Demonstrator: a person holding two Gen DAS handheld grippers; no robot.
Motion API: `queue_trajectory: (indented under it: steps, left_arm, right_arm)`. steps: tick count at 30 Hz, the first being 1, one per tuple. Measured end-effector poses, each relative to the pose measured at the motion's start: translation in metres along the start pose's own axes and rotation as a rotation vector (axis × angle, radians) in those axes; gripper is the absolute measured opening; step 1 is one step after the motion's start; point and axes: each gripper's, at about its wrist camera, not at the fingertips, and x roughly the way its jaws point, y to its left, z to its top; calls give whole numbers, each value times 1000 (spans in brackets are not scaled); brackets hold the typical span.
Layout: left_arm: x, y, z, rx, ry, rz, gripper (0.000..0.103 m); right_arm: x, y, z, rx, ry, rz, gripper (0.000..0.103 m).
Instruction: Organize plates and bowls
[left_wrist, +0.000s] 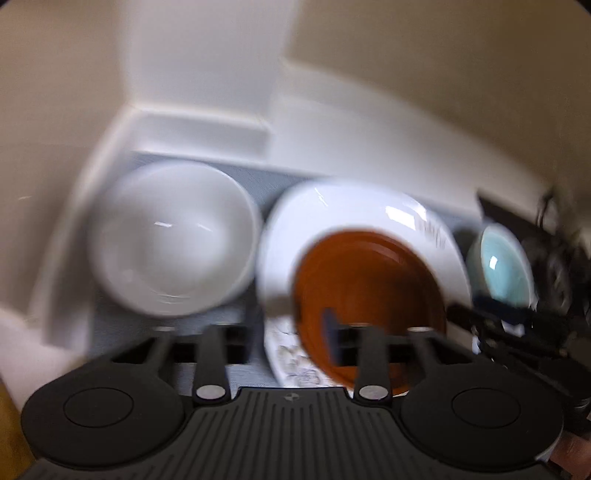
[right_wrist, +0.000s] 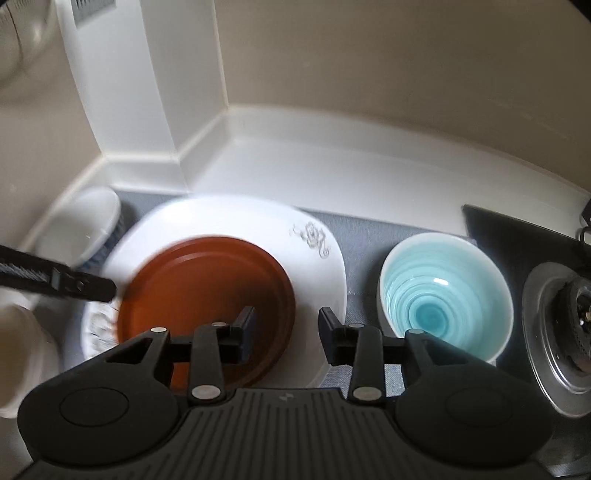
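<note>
A brown plate (right_wrist: 207, 295) lies on a white square plate (right_wrist: 236, 221) with a grey drawing, on a grey mat. A turquoise bowl (right_wrist: 443, 295) stands right of them, a white bowl (left_wrist: 173, 240) left. In the left wrist view the brown plate (left_wrist: 369, 295) and white plate (left_wrist: 332, 210) are blurred. My right gripper (right_wrist: 286, 328) is open over the right rim of the brown plate, holding nothing. My left gripper (left_wrist: 291, 332) is blurred; one finger (left_wrist: 328, 328) shows over the brown plate, and its tip (right_wrist: 92, 288) sits at the plate's left rim.
A grey mat (right_wrist: 369, 229) covers the counter against a white wall ledge (right_wrist: 295, 147). A black stove top with a metal burner (right_wrist: 561, 332) is at the right. A white pillar (right_wrist: 129, 92) stands at the back left.
</note>
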Motion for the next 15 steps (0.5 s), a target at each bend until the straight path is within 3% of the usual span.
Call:
queue_trajectory:
  steps: [2, 5, 8, 10, 12, 15]
  left_arm:
    - [-19, 25, -6, -71, -75, 47, 80]
    - [-26, 60, -11, -161, -101, 100, 78]
    - [-17, 81, -11, -222, -61, 116, 60]
    - [-14, 87, -10, -238, -66, 110, 59]
    - [-13, 89, -6, -247, -77, 109, 42]
    - [-6, 87, -1, -249, -67, 122, 35]
  right_arm:
    - [-15, -1, -3, 3, -21, 11, 50]
    - [-31, 1, -10, 6, -30, 31, 57]
    - [-34, 7, -17, -2, 0, 49, 57]
    - [-33, 11, -19, -10, 14, 65, 57]
    - [-31, 15, -19, -23, 20, 67, 57]
    - [-31, 20, -17, -37, 18, 74, 57]
